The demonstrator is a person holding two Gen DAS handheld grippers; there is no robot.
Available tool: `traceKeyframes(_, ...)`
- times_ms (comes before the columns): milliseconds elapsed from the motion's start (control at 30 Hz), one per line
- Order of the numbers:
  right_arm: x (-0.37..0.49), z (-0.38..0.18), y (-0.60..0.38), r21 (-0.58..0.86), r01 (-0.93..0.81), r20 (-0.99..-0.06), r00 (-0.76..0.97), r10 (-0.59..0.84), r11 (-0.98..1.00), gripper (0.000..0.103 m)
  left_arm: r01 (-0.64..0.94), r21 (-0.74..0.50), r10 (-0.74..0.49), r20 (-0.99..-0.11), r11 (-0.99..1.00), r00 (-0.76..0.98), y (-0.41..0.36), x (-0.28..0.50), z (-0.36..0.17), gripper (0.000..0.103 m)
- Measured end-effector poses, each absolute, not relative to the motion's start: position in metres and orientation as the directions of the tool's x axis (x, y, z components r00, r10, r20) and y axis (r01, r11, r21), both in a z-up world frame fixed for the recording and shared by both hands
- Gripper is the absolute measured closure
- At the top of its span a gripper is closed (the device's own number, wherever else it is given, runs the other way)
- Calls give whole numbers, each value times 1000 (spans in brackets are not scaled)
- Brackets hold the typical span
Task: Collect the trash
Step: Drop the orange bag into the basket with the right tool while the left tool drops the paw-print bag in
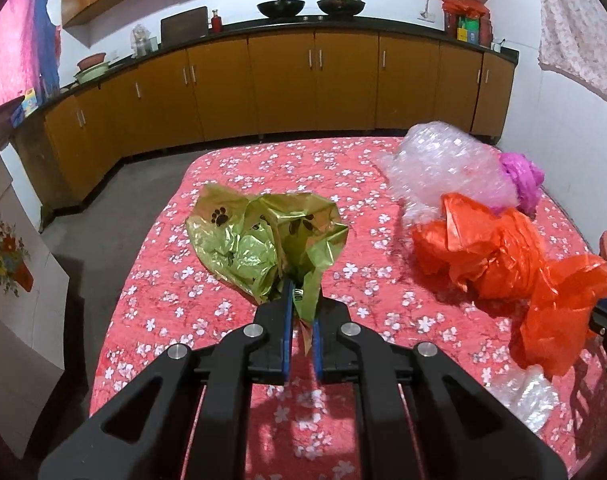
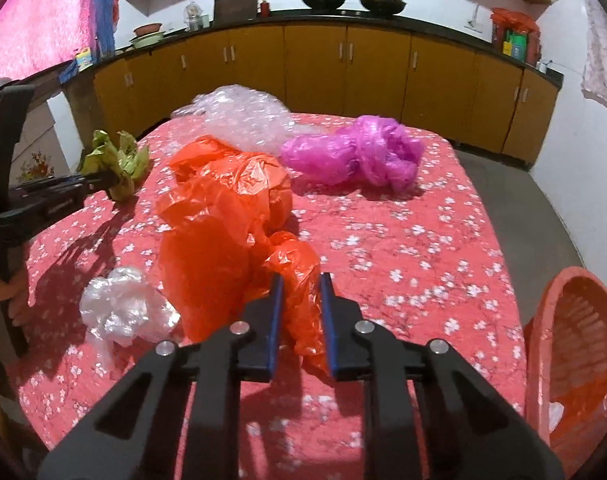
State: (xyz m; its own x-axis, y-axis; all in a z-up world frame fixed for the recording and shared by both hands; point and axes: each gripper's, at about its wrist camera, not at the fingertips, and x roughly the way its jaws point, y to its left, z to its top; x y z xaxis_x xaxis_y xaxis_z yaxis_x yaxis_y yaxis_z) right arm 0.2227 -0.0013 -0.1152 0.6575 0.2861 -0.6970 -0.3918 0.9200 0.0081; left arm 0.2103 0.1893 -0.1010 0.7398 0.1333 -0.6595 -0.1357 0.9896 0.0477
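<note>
Left gripper [image 1: 301,300] clenches the green bag [image 1: 263,240], right gripper [image 2: 299,292] the orange bag [image 2: 223,216]; thin film could slip free when lifted toward the basket [image 2: 571,344] off the tabletop's [image 2: 423,260] right edge

Glossy crinkled plastic: green bag [image 1: 263,240], orange bag [image 2: 223,220] (thin film); matt quilted cloth cover [image 2: 423,260].

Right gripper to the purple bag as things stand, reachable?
Probably not yet. The right gripper is shut on the orange bag, so its jaws are occupied. The purple bag lies farther back on the table with bare cloth between, so the path itself looks free once the gripper is emptied.
</note>
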Motion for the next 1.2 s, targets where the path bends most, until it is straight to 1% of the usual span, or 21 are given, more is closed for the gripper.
traceKeyframes(167,220,-114,-22,-6,-328,-693,683,233,945,85,-121,53,126,-649,991,751,183,205,-94,95)
traceKeyframes(567,214,-102,-84,10,-156,-678,725,121,988,85,-75,43,85,-629,996,773,162,185,-75,97)
traceKeyframes(867,201,-85,-110,68,-95,-650,751,116,993,85,-38,45,57,-587,998,808,144,166,-46,98)
traceKeyframes(1033,191,-71,-122,77,-66,-626,774,100,995,85,1,36,20,-563,999,826,124,159,-27,98)
traceKeyframes(1200,181,-58,-139,83,-26,-607,792,71,996,85,80,29,-52,-533,996,845,90,149,-7,98)
